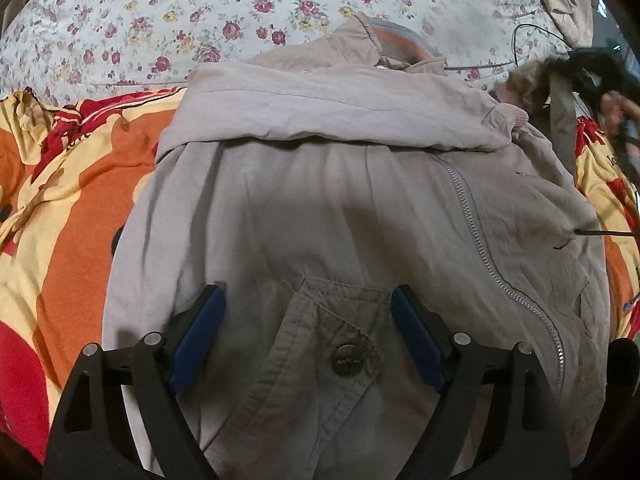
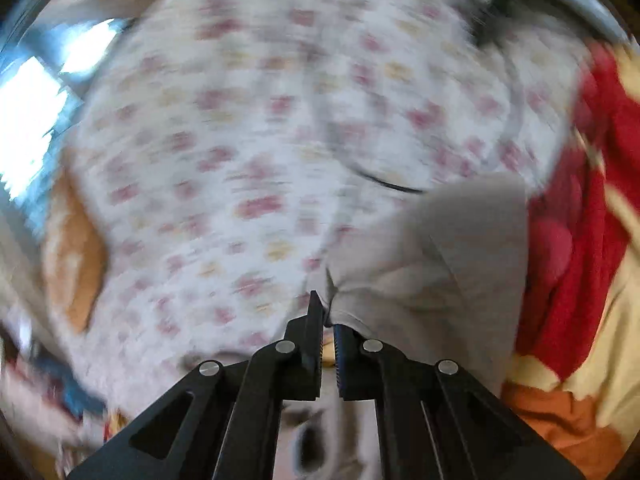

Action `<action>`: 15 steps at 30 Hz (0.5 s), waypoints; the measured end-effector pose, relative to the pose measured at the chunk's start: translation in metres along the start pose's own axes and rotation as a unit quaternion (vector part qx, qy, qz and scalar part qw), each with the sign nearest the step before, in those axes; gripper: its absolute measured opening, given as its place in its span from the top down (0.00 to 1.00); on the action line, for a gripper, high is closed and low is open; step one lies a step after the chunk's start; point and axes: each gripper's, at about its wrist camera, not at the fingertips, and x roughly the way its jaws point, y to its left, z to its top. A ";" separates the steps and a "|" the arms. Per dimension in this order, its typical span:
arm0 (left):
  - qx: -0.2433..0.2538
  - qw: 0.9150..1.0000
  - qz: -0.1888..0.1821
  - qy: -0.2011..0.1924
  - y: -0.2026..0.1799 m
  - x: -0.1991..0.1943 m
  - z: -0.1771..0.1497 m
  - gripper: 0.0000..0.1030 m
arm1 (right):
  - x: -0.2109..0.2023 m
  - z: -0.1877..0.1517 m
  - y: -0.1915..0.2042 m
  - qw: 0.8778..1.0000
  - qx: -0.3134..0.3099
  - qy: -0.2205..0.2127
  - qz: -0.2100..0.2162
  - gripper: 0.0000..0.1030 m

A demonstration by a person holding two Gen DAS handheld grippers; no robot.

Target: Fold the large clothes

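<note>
Lying on a bed, a beige jacket (image 1: 320,200) covers an orange-and-red blanket (image 1: 72,200), with a floral sheet (image 1: 160,20) beyond its collar. Above the jacket's buttoned pocket (image 1: 340,344), the left gripper (image 1: 308,336) hangs released, jaws wide. The right gripper (image 2: 328,328) is clenched on a fold of jacket fabric.

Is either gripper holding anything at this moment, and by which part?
The right gripper is shut on an edge fold of the beige jacket. The left gripper is open above the jacket's pocket flap, holding nothing.
</note>
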 end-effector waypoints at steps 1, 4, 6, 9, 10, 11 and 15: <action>-0.003 1.000 -0.002 0.002 0.001 -0.001 0.001 0.17 | -0.010 0.000 0.015 1.000 -0.024 0.002 0.013 0.99; -0.015 1.000 -0.011 0.007 0.003 -0.004 0.001 0.17 | -0.029 -0.001 0.054 0.996 -0.068 0.014 0.050 0.99; -0.027 0.999 -0.017 0.006 0.007 -0.008 0.001 0.17 | -0.036 -0.005 0.075 0.993 -0.078 0.032 0.087 0.99; -0.055 0.998 -0.022 0.001 0.017 -0.016 0.004 0.17 | -0.047 -0.016 0.112 0.982 -0.103 0.052 0.151 0.99; -0.066 0.998 -0.021 -0.006 0.022 -0.020 0.006 0.17 | -0.049 -0.020 0.123 0.977 -0.110 0.055 0.172 0.99; -0.072 0.997 -0.020 -0.011 0.024 -0.023 0.008 0.17 | -0.055 -0.027 0.134 0.972 -0.120 0.057 0.193 0.99; -0.087 0.996 -0.020 -0.031 0.033 -0.034 0.018 0.17 | -0.040 -0.069 0.155 0.956 -0.161 0.123 0.214 0.93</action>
